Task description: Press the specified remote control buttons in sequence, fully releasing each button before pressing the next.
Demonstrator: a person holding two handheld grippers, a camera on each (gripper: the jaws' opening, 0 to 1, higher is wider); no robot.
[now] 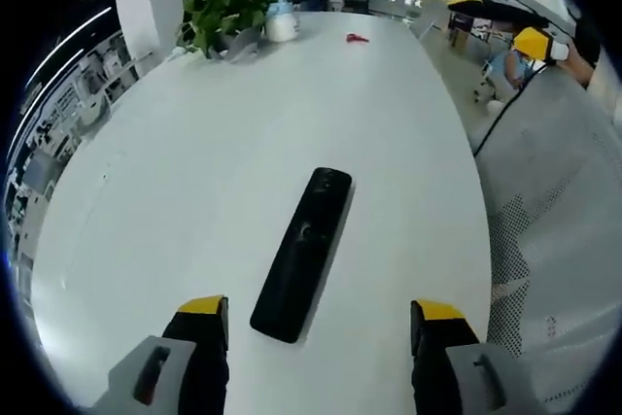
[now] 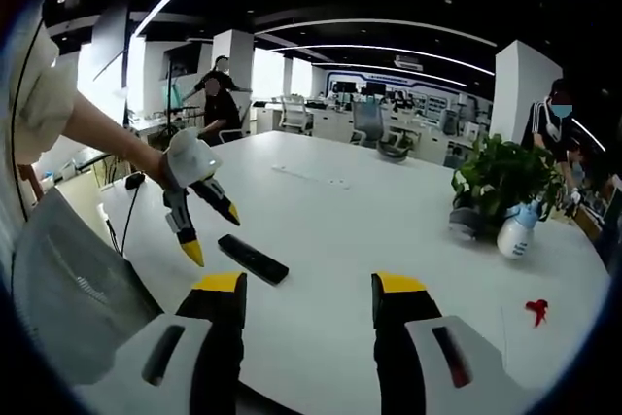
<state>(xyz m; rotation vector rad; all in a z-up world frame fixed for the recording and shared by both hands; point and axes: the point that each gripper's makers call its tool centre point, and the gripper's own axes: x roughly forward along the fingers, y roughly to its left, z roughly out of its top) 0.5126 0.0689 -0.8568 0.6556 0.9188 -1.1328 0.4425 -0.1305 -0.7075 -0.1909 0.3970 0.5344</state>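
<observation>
Broad white desk (image 1: 194, 191) spreading ahead of both grippers, bare around the black remote control (image 1: 303, 255), with the potted plant (image 1: 231, 9), spray bottle (image 1: 281, 20) and small red scrap (image 1: 357, 38) well beyond and the desk edge off to the right. Remote lying flat just ahead of the left gripper (image 1: 324, 323), between its wide-spread jaws, untouched, so apparently the approach before the first press. Next, narrowing or tipping one jaw down onto a button; right gripper (image 2: 309, 293) also wide, holding nothing, well apart.
</observation>
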